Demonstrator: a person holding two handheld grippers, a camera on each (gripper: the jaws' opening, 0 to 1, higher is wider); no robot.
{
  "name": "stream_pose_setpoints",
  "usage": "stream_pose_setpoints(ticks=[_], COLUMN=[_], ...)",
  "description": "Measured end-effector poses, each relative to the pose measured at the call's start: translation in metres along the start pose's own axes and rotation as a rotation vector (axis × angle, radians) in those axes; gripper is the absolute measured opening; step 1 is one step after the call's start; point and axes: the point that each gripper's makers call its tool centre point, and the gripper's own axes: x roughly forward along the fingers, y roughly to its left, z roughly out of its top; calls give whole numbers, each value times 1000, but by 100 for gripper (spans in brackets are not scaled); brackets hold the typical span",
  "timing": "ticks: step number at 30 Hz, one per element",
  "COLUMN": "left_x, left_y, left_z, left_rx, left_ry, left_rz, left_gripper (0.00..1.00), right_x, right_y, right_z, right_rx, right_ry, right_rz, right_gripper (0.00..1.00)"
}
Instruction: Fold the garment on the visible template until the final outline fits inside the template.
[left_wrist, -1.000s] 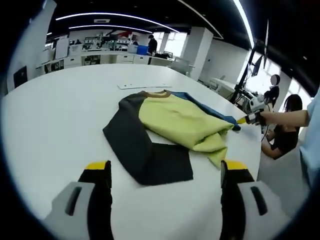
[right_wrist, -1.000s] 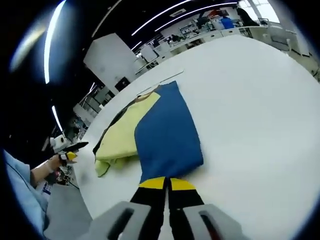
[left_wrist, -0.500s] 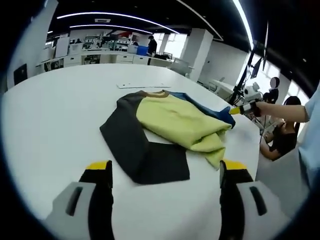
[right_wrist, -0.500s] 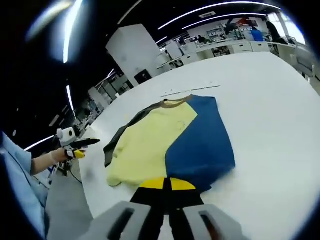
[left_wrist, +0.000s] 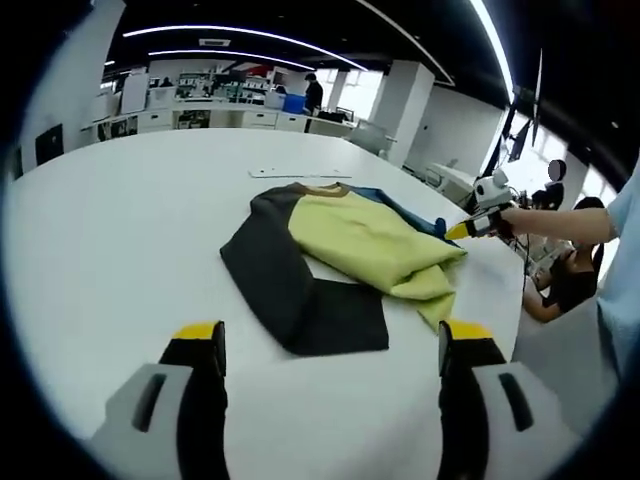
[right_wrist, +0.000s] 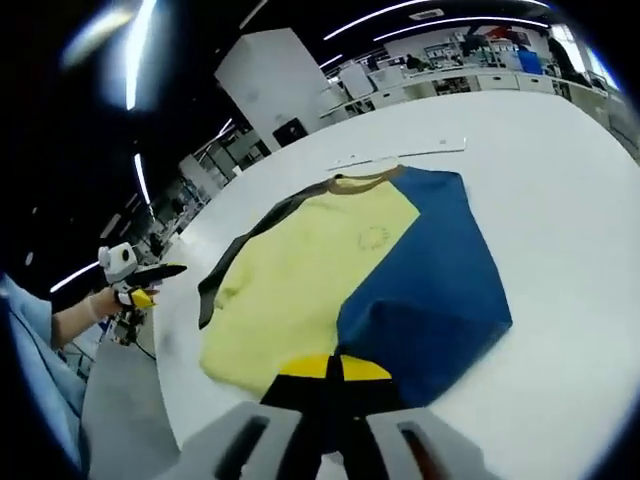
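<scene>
garment: a soft knit top in yellow-green, dark charcoal and blue panels (left_wrist: 340, 250) lies on the broad white round table (left_wrist: 120, 230), partly folded, with its brown-edged neckline pointing away from both cameras.
garment panels: in the left gripper view the charcoal sleeve runs along the near left side and ends in a flat squared piece, the yellow-green panel is bunched over it toward the right, and a strip of blue shows at the far right edge.
garment in the right gripper view: the same top (right_wrist: 330, 280) lies more spread out, yellow-green on the left, blue on the right, charcoal along the far left edge.
template: a thin pale flat strip (left_wrist: 300, 173) lies on the table just beyond the neckline; its outline is hard to read.
right gripper (right_wrist: 334, 368): yellow-tipped black jaws pressed together at the near hem, where blue and yellow-green meet; cloth appears pinched between them.
left gripper (left_wrist: 330, 340): jaws wide apart, holding nothing, hanging over bare table just short of the charcoal piece.
surroundings: white desks and columns of an open office beyond the table.
</scene>
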Motion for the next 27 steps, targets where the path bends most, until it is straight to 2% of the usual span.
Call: stream_pose_setpoints(ticks=[13, 15, 18, 23, 27], left_x=[3, 4, 6, 7, 7], left_y=[-3, -3, -5, -6, -7], left_z=[-1, -1, 0, -1, 1], left_rx=[-3, 0, 0, 6, 9], left_ry=[1, 2, 2, 9, 4], left_rz=[-2, -3, -9, -17, -23], left_gripper=[85, 85, 85, 87, 87], right_x=[9, 10, 7, -2, -10], right_y=[1, 1, 7, 16, 21], right_z=[-11, -12, -8, 2, 10], right_rx=[-17, -45, -77, -105, -136], right_ry=[32, 33, 15, -37, -86], right_rz=[-5, -13, 16, 43, 50], right_gripper=[0, 0, 1, 12, 34])
